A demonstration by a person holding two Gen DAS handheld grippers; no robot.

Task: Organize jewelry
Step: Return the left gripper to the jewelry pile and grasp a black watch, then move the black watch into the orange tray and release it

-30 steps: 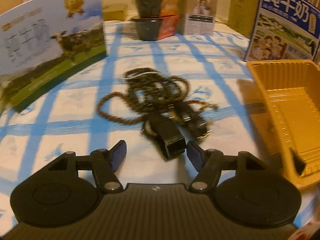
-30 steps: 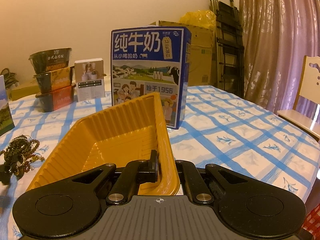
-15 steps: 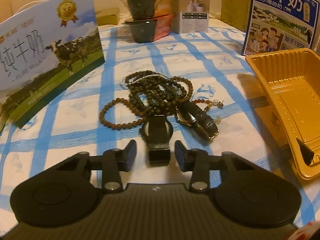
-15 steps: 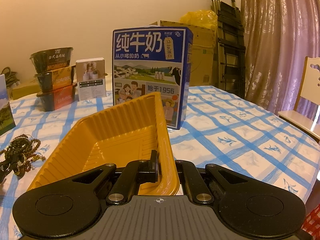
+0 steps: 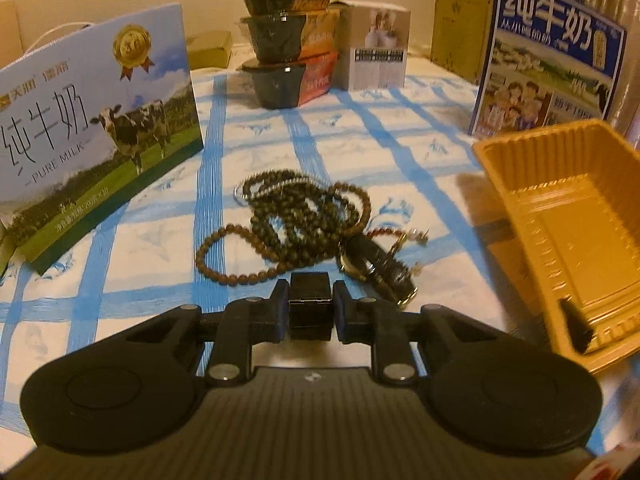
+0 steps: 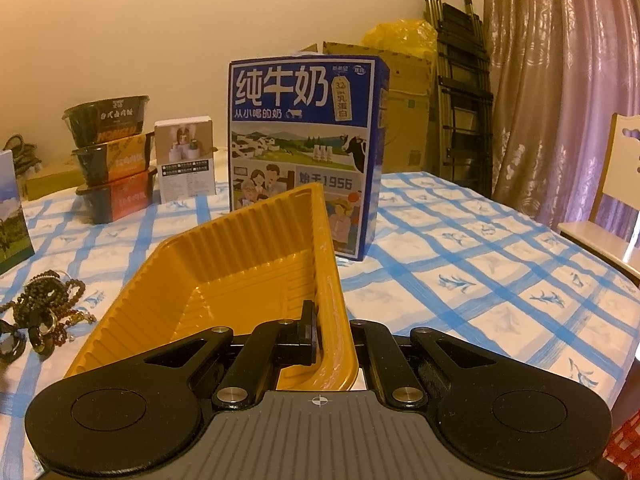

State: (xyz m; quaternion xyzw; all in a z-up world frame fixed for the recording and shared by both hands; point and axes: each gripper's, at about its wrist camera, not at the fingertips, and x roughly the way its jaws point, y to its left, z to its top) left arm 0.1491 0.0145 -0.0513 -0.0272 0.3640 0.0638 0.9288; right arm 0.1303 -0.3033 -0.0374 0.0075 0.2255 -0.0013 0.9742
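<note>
A tangle of dark bead strings [image 5: 304, 208] lies on the blue-checked cloth, with a gold-cased watch [image 5: 376, 268] at its near right. My left gripper [image 5: 310, 310] sits low at the near edge of the pile. Its jaws are closing, and both pads touch the sides of a black band [image 5: 310, 292] between them. My right gripper [image 6: 334, 336] is shut on the near rim of the yellow ribbed tray [image 6: 248, 248], one finger inside and one outside. The left wrist view has that tray [image 5: 532, 148] at the right, and the right wrist view has the beads [image 6: 48, 296] at the far left.
A light-blue milk carton [image 5: 100, 128] stands left of the beads. A dark-blue milk carton [image 6: 304, 152] stands behind the tray. Stacked black bowls [image 5: 288, 40] and a small white box [image 5: 380, 56] are at the back. A chair [image 6: 616, 208] stands off the table's right edge.
The left jaws have narrowed from wide apart to touching the black band, which now sits straight between the pads. The right gripper and the tray have not moved.
</note>
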